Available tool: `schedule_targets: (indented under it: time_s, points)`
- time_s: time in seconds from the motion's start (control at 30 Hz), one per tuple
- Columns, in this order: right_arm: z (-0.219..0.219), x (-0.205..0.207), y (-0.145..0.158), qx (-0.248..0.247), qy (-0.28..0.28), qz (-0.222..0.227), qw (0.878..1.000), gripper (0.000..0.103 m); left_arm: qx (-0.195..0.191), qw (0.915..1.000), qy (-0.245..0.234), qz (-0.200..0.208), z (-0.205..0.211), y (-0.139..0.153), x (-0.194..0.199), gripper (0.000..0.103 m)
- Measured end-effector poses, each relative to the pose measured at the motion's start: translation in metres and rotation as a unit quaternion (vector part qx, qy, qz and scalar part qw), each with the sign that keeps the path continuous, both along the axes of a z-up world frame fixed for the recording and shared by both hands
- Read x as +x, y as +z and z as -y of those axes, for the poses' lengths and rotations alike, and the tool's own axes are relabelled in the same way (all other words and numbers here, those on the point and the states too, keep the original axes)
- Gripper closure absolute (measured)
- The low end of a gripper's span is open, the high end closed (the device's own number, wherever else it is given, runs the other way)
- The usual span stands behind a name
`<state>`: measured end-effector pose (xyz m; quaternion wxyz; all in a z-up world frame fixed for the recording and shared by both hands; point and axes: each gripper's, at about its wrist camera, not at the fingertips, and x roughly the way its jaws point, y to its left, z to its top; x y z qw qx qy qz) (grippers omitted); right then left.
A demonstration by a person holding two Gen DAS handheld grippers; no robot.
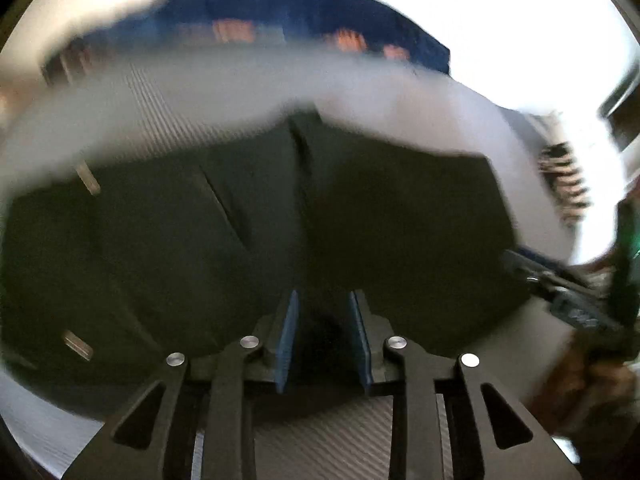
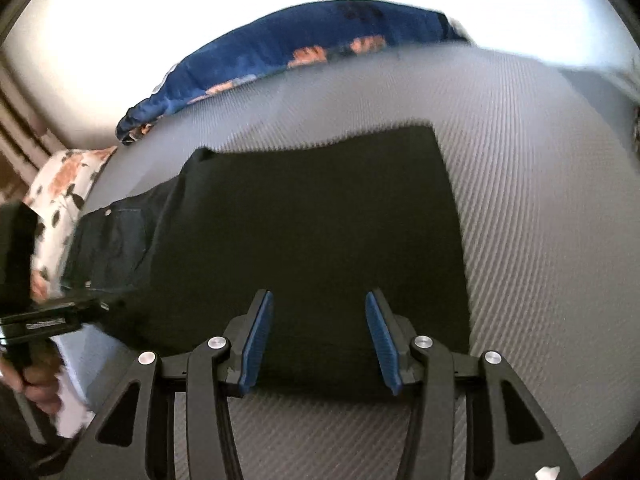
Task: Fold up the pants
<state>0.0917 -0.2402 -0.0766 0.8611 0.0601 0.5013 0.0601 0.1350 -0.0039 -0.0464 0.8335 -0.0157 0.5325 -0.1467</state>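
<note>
Dark pants [image 1: 200, 248] lie flat on a grey ribbed bed cover [image 1: 168, 116]; they also fill the middle of the right wrist view [image 2: 320, 220], folded, with a waistband button at the left. My left gripper [image 1: 325, 300] is open, low over the near edge of the pants, holding nothing. My right gripper [image 2: 320, 304] is open wider, over the near edge of the folded pants, holding nothing. The right gripper [image 1: 568, 292] shows at the right edge of the left wrist view; the left gripper [image 2: 52, 320] shows at the left edge of the right wrist view.
A blue floral pillow [image 2: 304, 40] lies at the far side of the bed, also in the left wrist view [image 1: 280, 20]. A white floral pillow [image 2: 64, 192] lies at the left. The grey bed cover [image 2: 540, 200] stretches to the right of the pants.
</note>
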Motion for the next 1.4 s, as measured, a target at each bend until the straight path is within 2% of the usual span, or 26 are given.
schedule_targets:
  time_s: [0.07,0.17,0.27,0.37,0.5,0.6,0.77,0.93,1.0,1.07,1.1,1.2,1.4]
  points:
    - [-0.005,0.014,0.0,-0.011,0.01,0.007,1.0,0.057,0.044,0.9963,-0.004,0.074,0.013,0.01,0.005,0.075]
    - [-0.015,0.032,-0.001,-0.032,0.023,0.013,0.999,0.057,0.024,0.9936,-0.04,0.103,0.031,0.008,0.016,0.075]
    - [-0.019,0.051,-0.003,-0.049,0.033,0.013,0.998,0.059,-0.023,0.9942,-0.071,0.078,0.05,-0.005,0.039,0.075]
    - [-0.016,0.068,-0.005,-0.063,0.03,0.013,0.997,0.059,-0.037,0.9952,-0.072,0.055,0.06,-0.021,0.06,0.075]
    - [-0.009,0.085,-0.011,-0.088,0.023,0.011,0.996,0.059,-0.012,0.996,-0.077,0.043,0.071,-0.042,0.086,0.075]
    - [-0.004,0.095,-0.016,-0.116,0.013,0.019,0.993,0.067,-0.012,0.9947,-0.084,0.057,0.072,-0.047,0.093,0.075]
    - [0.011,0.108,-0.015,-0.087,-0.011,0.021,0.996,0.07,-0.015,0.9945,-0.084,0.062,0.072,-0.052,0.101,0.075]
    - [0.007,0.103,-0.014,-0.096,-0.011,0.023,0.995,0.069,0.001,0.9931,-0.094,0.071,0.071,-0.053,0.09,0.072]
    - [0.006,0.098,-0.014,-0.096,-0.011,0.021,0.995,0.068,0.004,0.9928,-0.101,0.064,0.07,-0.052,0.083,0.064]
    - [0.006,0.089,-0.014,-0.091,-0.015,0.016,0.996,0.067,0.007,0.9932,-0.101,0.058,0.069,-0.051,0.076,0.052]
    - [0.007,0.085,-0.015,-0.089,-0.017,0.013,0.996,0.066,0.011,0.9932,-0.098,0.061,0.066,-0.05,0.071,0.051]
    - [0.005,0.069,-0.018,-0.091,-0.02,0.011,0.996,0.064,0.016,0.995,-0.084,0.053,0.057,-0.048,0.055,0.047]
    - [-0.003,0.038,-0.017,-0.088,-0.034,0.01,0.995,0.06,-0.022,0.9989,-0.014,0.039,0.018,-0.036,0.016,0.047]
